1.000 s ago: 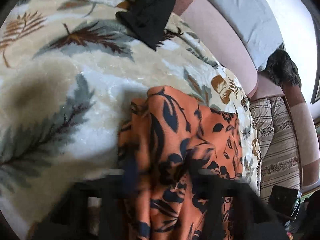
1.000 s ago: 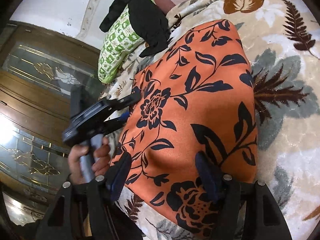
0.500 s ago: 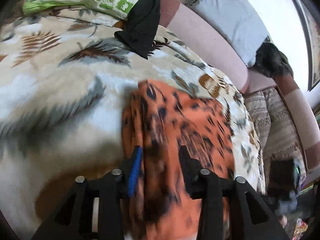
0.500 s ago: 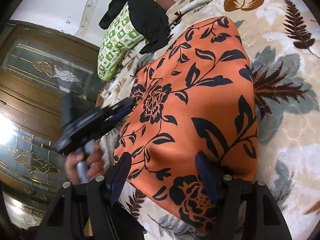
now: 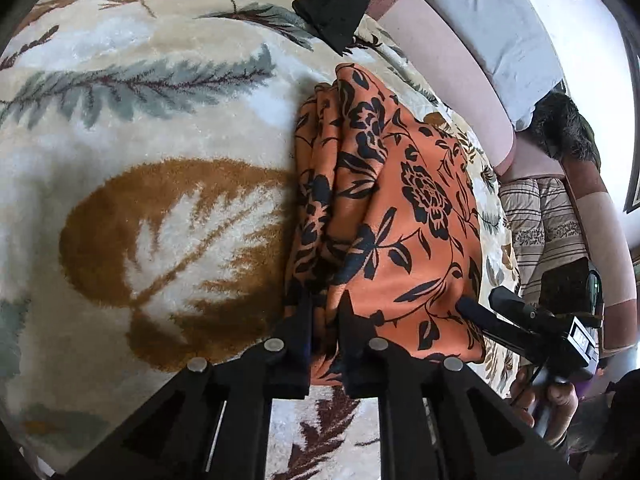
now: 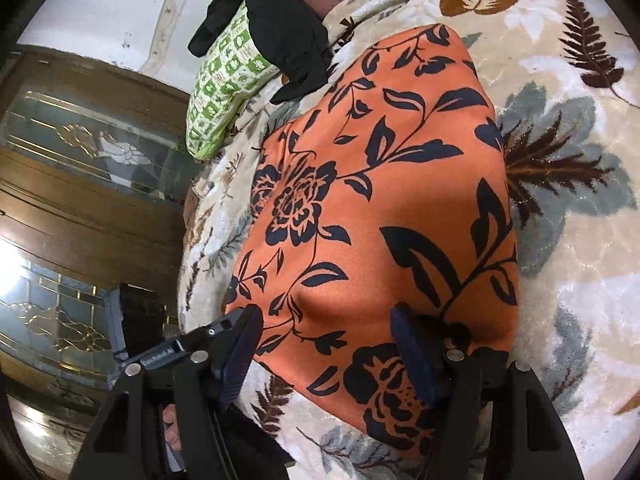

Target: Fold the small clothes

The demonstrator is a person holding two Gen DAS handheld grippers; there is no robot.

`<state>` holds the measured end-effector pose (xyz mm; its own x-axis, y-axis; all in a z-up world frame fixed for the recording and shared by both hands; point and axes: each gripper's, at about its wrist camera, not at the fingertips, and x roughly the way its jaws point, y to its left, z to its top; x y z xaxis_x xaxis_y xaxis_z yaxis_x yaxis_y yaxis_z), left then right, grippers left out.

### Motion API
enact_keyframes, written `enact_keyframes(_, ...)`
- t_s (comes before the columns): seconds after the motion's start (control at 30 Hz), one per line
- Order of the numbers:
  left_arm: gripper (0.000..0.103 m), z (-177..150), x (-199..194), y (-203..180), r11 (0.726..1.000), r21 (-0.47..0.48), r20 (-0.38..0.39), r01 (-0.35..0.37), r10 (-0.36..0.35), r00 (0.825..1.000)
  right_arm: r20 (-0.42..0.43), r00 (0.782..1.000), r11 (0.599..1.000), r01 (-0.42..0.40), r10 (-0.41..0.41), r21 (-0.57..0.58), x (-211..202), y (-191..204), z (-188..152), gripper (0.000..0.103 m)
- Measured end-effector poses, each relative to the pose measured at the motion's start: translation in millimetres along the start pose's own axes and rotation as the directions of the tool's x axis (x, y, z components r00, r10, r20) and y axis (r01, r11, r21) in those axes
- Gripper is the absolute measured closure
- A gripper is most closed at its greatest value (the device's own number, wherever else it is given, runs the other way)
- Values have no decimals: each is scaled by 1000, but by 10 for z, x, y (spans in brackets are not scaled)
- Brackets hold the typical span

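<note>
Your left tool is nearly closed, its two fingers pinching a bunched, pleated edge of the orange floral garment. That garment lies folded on the leaf-patterned blanket covering the bed, its gathered side toward the left tool and its smoother panel spreading to the right. Your right tool is spread wide, fingers resting on either side of the garment's near edge, gripping nothing; from the left wrist view its tips touch the cloth's near right corner. Beyond the garment, a black cloth drapes over a green patterned pillow. A grey pillow leans against the pink headboard.
</note>
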<state>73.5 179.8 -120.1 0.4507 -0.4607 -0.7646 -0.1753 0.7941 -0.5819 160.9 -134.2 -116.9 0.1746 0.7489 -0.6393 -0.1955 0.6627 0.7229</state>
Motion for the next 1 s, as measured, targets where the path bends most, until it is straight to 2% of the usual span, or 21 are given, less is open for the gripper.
enact_keyframes(0.03, 89, 6, -66, -57, 1000, 16, 13, -2, 2, 1000, 3, 1000, 1000, 0, 0, 8, -10, -1, 0, 33)
enact_keyframes(0.1, 69, -2, -210, -217, 998, 58, 53, -26, 23, 998, 1, 1000, 1000, 5, -5, 10, -55, 29, -8, 33)
enact_keyframes(0.17, 61, -22, -384, -400, 990, 131, 123, -46, 30, 992, 7, 1000, 1000, 8, -8, -5, -119, 67, -15, 33)
enact_keyframes(0.23, 61, -56, -457, -642, 973, 220, 174, -70, 31, 984, 26, 999, 1000, -21, 21, 2, -193, 80, 0, 33)
enact_keyframes(0.33, 61, -65, -365, -905, 953, 290, 203, -89, 30, 979, 57, 997, 998, -62, 61, 13, -280, 64, 142, 33)
enact_keyframes(0.4, 61, -60, -201, -1032, 936, 321, 225, -147, 76, 971, 78, 994, 996, -80, 77, 30, -316, 9, 325, 33)
enact_keyframes(0.47, 61, -71, 54, -1073, 918, 342, 216, -201, 132, 968, 97, 990, 993, -107, 101, 55, -331, -64, 522, 33)
enact_keyframes(0.53, 61, -114, 279, -1012, 899, 359, 189, -250, 193, 963, 108, 982, 984, -162, 153, 79, -297, -163, 806, 32)
enact_keyframes(0.57, 61, -134, 328, -999, 894, 368, 191, -254, 195, 962, 106, 978, 977, -188, 178, 97, -236, -226, 963, 32)
enact_keyframes(0.63, 60, -168, 353, -1003, 884, 382, 214, -270, 199, 956, 98, 979, 974, -189, 178, 128, -81, -337, 1171, 32)
enact_keyframes(0.7, 58, -178, 377, -1025, 872, 407, 222, -272, 194, 956, 62, 990, 976, -133, 124, 173, 201, -552, 1370, 31)
enact_keyframes(0.8, 56, -180, 386, -1012, 871, 412, 224, -268, 188, 956, 78, 990, 964, -131, 116, 231, 340, -699, 1433, 32)
enact_keyframes(0.87, 53, -172, 386, -1008, 879, 404, 221, -255, 177, 959, 111, 986, 973, -144, 126, 179, 210, -531, 1418, 31)
enact_keyframes(0.93, 52, -197, 389, -1028, 873, 410, 225, -263, 183, 957, 139, 977, 977, -177, 161, 115, 126, -387, 1447, 31)
enact_keyframes(1.0, 46, -215, 399, -1055, 868, 421, 228, -264, 181, 957, 141, 983, 982, -138, 120, 129, 223, -408, 1520, 27)
